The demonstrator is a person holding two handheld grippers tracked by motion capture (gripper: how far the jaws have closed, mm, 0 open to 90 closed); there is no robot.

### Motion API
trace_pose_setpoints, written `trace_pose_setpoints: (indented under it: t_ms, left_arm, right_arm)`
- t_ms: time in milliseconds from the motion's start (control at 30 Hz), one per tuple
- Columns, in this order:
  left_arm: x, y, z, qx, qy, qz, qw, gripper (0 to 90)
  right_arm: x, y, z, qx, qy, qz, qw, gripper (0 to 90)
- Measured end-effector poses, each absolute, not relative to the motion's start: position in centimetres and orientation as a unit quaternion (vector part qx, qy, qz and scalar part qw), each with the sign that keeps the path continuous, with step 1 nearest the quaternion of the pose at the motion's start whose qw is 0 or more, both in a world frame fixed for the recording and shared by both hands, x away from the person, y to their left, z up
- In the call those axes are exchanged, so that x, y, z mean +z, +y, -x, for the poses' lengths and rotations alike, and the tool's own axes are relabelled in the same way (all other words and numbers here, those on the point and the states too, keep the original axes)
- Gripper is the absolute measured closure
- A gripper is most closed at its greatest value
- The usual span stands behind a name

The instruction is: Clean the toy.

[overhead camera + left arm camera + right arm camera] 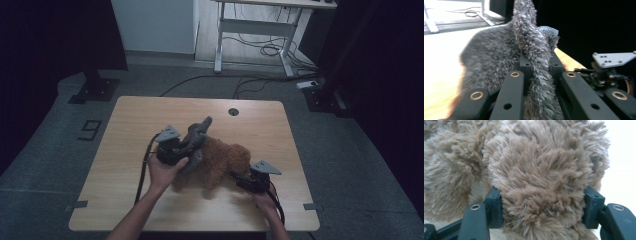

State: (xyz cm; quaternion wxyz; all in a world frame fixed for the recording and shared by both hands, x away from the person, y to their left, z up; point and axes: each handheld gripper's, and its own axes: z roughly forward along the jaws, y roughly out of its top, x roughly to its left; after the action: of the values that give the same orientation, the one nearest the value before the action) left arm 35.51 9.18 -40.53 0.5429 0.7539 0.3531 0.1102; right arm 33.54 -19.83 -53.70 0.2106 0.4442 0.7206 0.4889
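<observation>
Plush toy (pixel 220 162), brown and shaggy with a grey furry piece (pixel 196 137) draped at its upper end, lies near the middle of the tabletop (pixel 130 125). The left hand-held gripper (pixel 537 67) is clamped tight on a strip of that grey piece, lifting it clear of the brown body, seemingly to peel it away. The right hand-held gripper (pixel 541 202) straddles a brown limb, its pads against the fur at both sides, apparently pinning the toy while the other pulls.
</observation>
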Motion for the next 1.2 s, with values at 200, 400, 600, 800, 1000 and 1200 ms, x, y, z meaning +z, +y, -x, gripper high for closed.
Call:
trace_pose_setpoints:
  t_ms: [200, 400, 600, 800, 1000, 1200]
  left_arm:
    - [-42.2, 2.1, -36.3, 0.077, 0.319, -0.79, 0.518, 78.2]
    - [-46.3, -2.5, -36.9, 0.077, 0.31, -0.834, 0.449, 77.8]
    - [-45.8, 0.1, -36.9, 0.094, 0.334, -0.823, 0.45, 78.5]
    - [-45.2, 4.2, -36.9, 0.111, 0.352, -0.811, 0.453, 78.7]
    - [-44.5, 7.6, -36.4, 0.135, 0.37, -0.793, 0.465, 78.5]
    - [-45.1, 11.4, -36.9, 0.153, 0.407, -0.772, 0.465, 78.4]
  right_arm:
    - [-53.5, -19.2, -32.6, 0.488, 0.721, -0.435, 0.23, 36.3]
    - [-53.5, -18.5, -32.1, 0.488, 0.725, -0.421, 0.243, 36.2]
    - [-53.5, -18.9, -32.4, 0.486, 0.73, -0.422, 0.231, 35.8]
    - [-53.6, -19.1, -32.7, 0.493, 0.729, -0.419, 0.224, 35.2]
    - [-53.7, -19.3, -32.7, 0.497, 0.727, -0.423, 0.215, 34.8]
    - [-53.8, -19.3, -32.7, 0.505, 0.723, -0.421, 0.212, 34.8]
